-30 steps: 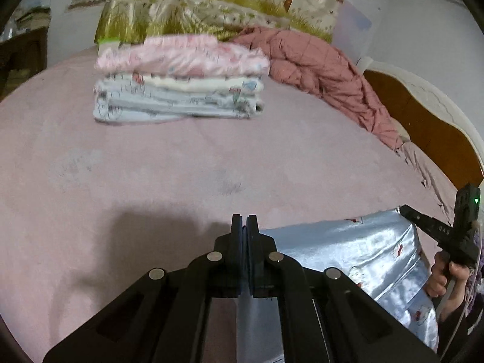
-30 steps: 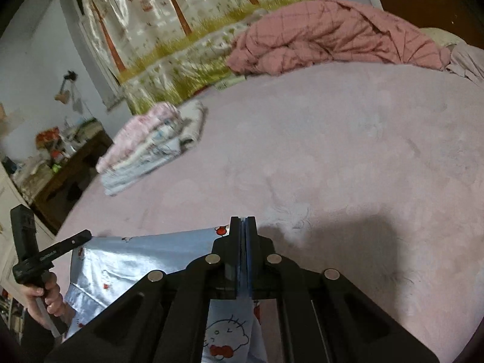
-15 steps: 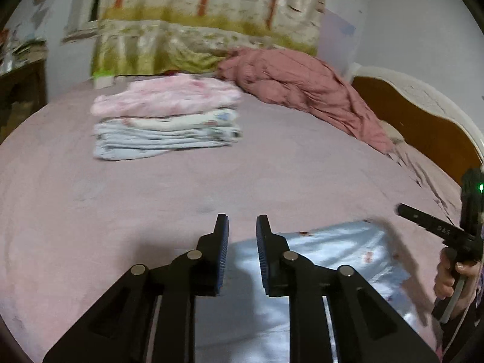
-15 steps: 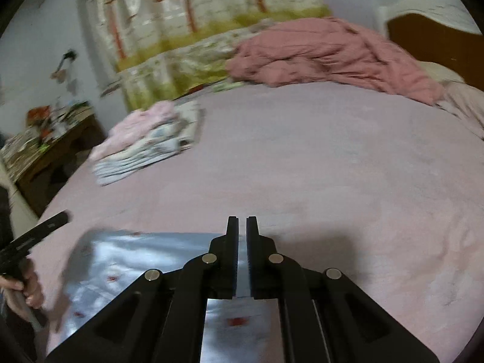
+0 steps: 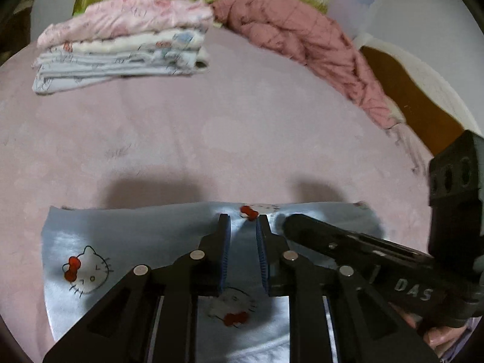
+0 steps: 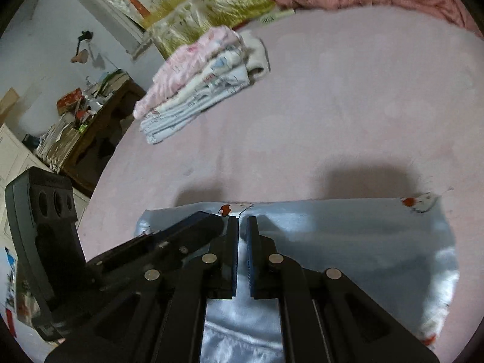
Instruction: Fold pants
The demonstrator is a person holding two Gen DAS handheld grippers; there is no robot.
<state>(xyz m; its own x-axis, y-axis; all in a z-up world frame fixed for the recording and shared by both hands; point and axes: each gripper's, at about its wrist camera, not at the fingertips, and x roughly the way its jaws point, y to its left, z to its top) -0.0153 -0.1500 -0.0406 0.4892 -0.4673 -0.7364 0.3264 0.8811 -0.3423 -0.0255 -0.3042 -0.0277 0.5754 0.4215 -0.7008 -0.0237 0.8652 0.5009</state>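
At far left in the right wrist view, a cluttered wooden desk (image 6: 90, 121) stands against the wall beside the bed. On the pink bedspread (image 5: 242, 115), far left, sits one stack of folded clothes (image 5: 121, 45); at least four folded pieces show in it, a pink one on top, a cream one under it and pale blue ones below. The same stack (image 6: 199, 87) lies far left in the right wrist view. Behind it hangs a curtain (image 6: 193, 9) printed with trees and grass.

One pair of pants (image 5: 136, 251), shiny pale blue with cat-face prints, lies flat on the near part of the bedspread, its far edge straight across. Three cat faces with red bows show on it in the left wrist view: one near left, one between the fingers low down, one at the far edge. In the right wrist view the pants (image 6: 348, 236) reach to the right, with another cat face at the far right corner.

Two grippers work close together over the pants. The left gripper (image 5: 243, 227) is down near the far edge, jaws parted with a moderate gap, nothing clamped. Just to its right the right gripper (image 6: 243, 224) is alongside, jaws narrowly apart, holding nothing.

Far right lies one rumpled pink quilted blanket (image 5: 302, 39), and beyond it one wooden headboard (image 5: 408, 106) with a white edge.
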